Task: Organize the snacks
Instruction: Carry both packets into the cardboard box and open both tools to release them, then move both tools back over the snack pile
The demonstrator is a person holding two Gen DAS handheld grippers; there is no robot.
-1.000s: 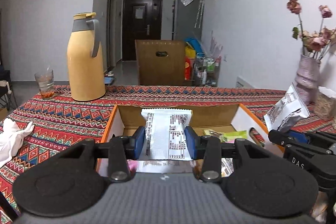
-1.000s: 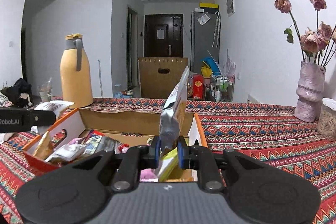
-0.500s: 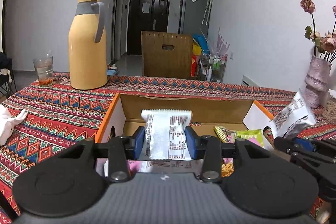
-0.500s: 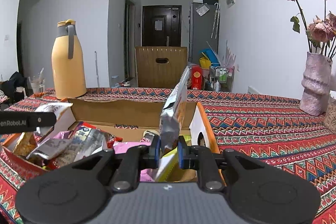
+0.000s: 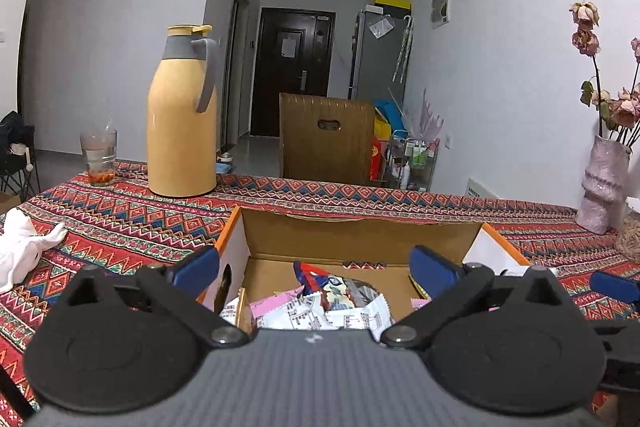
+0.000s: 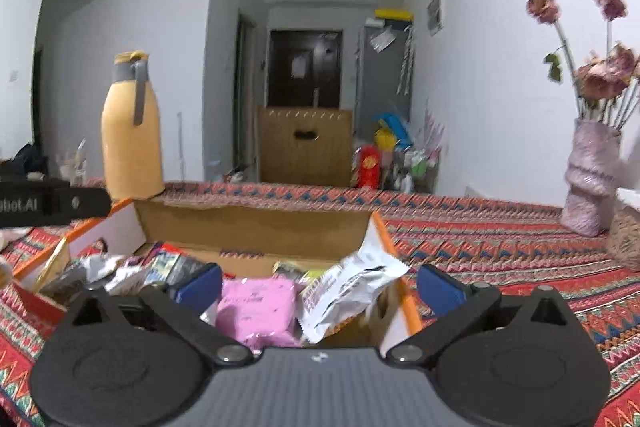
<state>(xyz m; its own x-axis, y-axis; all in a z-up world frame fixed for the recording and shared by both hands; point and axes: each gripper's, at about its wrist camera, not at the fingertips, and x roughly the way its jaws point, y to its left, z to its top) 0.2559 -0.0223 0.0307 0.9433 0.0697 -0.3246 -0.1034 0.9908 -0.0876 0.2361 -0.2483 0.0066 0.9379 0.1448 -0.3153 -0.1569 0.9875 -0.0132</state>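
Note:
An open cardboard box with orange edges sits on the patterned tablecloth and holds several snack packets. My left gripper hovers over its near side, jaws opening wide, with nothing between the pads; white and pink packets lie in the box below. My right gripper is over the box's right end, jaws also opening wide. A silver-white packet leans loose against the box's right wall between the fingers, untouched by the pads, beside a pink packet.
A tall yellow thermos and a glass stand at the table's far left. A pink vase of dried roses is at the far right. A white cloth lies on the left. A wooden chair stands behind the table.
Both grippers went from shut on packets to wide open. The white packet has dropped from the left gripper into the box; the silver packet has fallen against the box's right wall.

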